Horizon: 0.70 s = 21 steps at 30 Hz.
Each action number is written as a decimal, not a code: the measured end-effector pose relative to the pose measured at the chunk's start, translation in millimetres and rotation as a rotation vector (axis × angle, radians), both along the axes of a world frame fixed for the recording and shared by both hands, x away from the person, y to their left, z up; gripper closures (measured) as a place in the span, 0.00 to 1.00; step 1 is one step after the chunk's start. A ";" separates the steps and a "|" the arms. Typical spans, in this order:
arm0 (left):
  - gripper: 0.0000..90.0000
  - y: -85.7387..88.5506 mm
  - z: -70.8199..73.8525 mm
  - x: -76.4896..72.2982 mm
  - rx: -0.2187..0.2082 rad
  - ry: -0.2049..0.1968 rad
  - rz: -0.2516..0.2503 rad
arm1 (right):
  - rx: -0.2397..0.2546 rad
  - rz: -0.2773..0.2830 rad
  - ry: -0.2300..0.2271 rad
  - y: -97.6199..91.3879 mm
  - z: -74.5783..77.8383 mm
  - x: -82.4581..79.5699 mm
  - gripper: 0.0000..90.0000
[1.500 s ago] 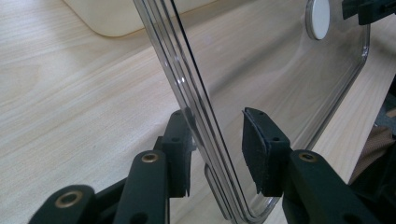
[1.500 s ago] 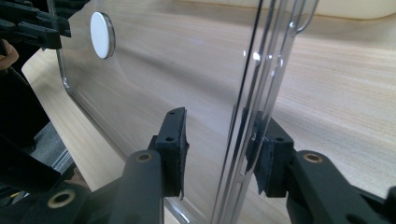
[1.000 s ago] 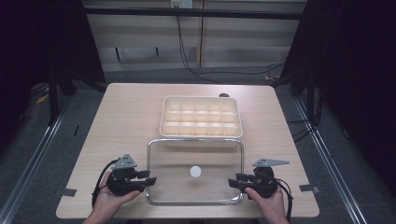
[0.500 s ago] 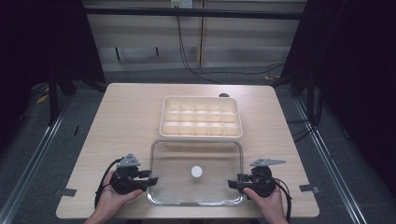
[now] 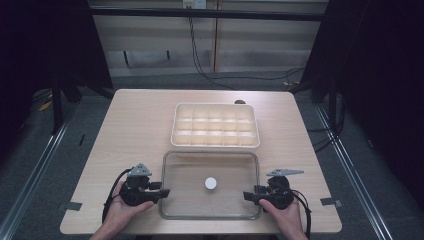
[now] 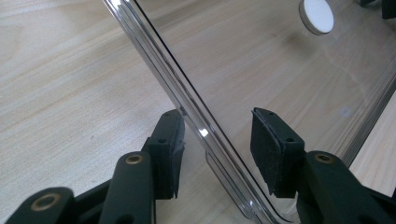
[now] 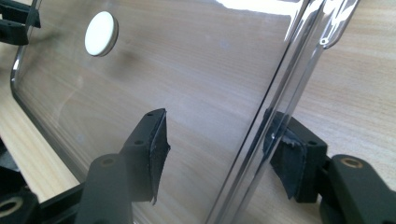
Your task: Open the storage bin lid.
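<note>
A clear rectangular lid with a white knob lies flat on the table's front half. My left gripper is at its left edge. In the left gripper view the rim runs between the jaws of the left gripper; the jaws have just been opening and the pads stand off it. My right gripper is at the lid's right edge. In the right gripper view the right gripper straddles the rim, its jaws also just opening, not pressing.
A cream compartment tray stands just behind the lid, near the table's middle. Bare wooden table spreads to the left and right. The table's front edge runs close under both hands, and cables hang behind the back edge.
Both grippers' jaws have spread apart at the lid's side edges. The lid looks slightly smaller and lower than a second ago, now flat on the table. The hands have barely shifted.
</note>
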<state>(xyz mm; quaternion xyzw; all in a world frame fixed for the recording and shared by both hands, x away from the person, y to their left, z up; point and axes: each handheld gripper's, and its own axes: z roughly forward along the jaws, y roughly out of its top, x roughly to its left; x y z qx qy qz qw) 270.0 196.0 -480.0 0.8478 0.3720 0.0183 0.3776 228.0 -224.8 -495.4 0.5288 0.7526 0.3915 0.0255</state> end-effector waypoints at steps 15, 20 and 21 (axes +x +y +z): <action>0.55 -5.0 -4.7 7.1 0.017 0.013 -0.022 | -0.012 -0.016 -0.004 -1.0 0.2 3.2 0.42; 0.55 -4.5 -5.2 7.4 0.016 0.014 -0.027 | -0.037 -0.030 -0.019 -0.6 0.4 2.6 0.41; 0.55 -4.6 -5.7 7.5 0.014 0.012 -0.025 | -0.047 -0.031 -0.024 -0.2 0.5 2.8 0.41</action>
